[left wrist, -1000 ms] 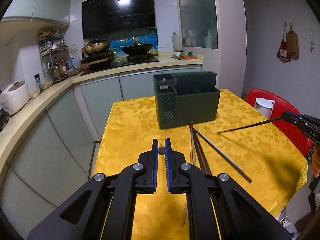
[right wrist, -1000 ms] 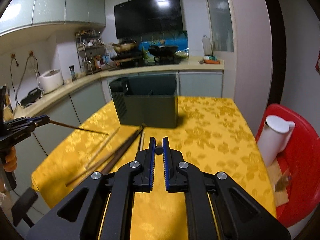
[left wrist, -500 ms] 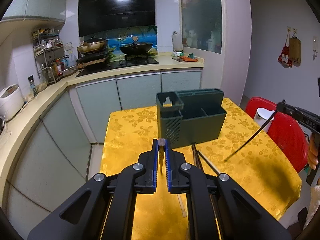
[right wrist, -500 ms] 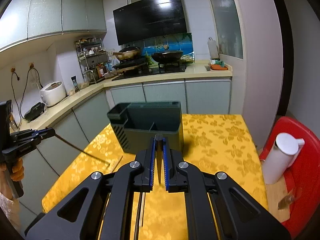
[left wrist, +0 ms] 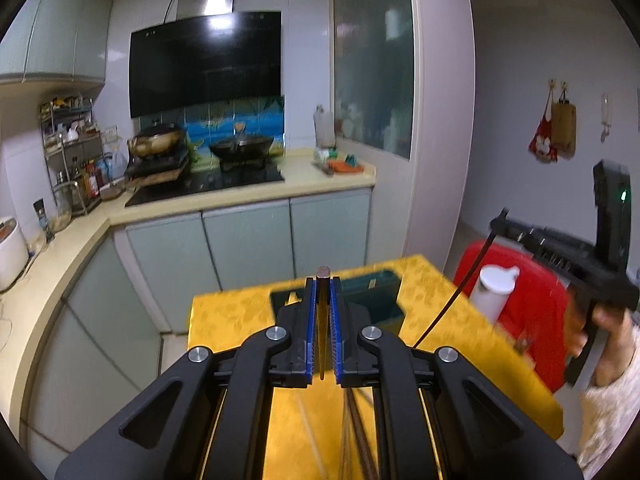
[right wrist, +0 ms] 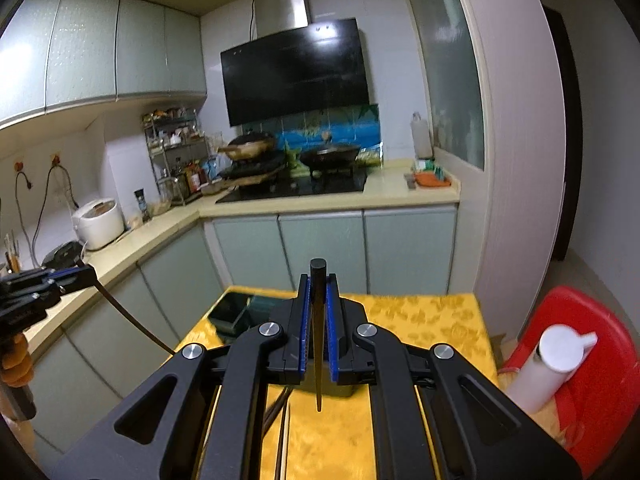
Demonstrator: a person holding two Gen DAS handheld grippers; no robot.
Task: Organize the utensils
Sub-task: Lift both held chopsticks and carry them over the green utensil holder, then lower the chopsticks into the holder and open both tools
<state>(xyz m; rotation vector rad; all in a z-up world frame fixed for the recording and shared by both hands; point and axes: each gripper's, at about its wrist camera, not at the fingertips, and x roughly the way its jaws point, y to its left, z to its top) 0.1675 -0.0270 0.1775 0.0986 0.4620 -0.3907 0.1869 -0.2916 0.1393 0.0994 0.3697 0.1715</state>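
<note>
Two grippers each clamp one chopstick near its thick end, so the thin tip hangs down and can be steered into a slot. The left gripper (left wrist: 322, 280) pinches a brown chopstick (left wrist: 321, 320) between its blue pads, butt end poking up above the jaws; the right gripper (right wrist: 318, 276) grips a black chopstick (right wrist: 318, 340) the same way, its point hanging over the yellow tablecloth (right wrist: 420, 320). Both hang above the dark green utensil holder (left wrist: 384, 300), which stands near the table's far edge, probably so the sticks can drop in upright. More loose chopsticks (left wrist: 356, 432) lie on the cloth at the near edge, waiting. A white bottle (right wrist: 552, 364) sits off on the red chair (right wrist: 600, 328).
</note>
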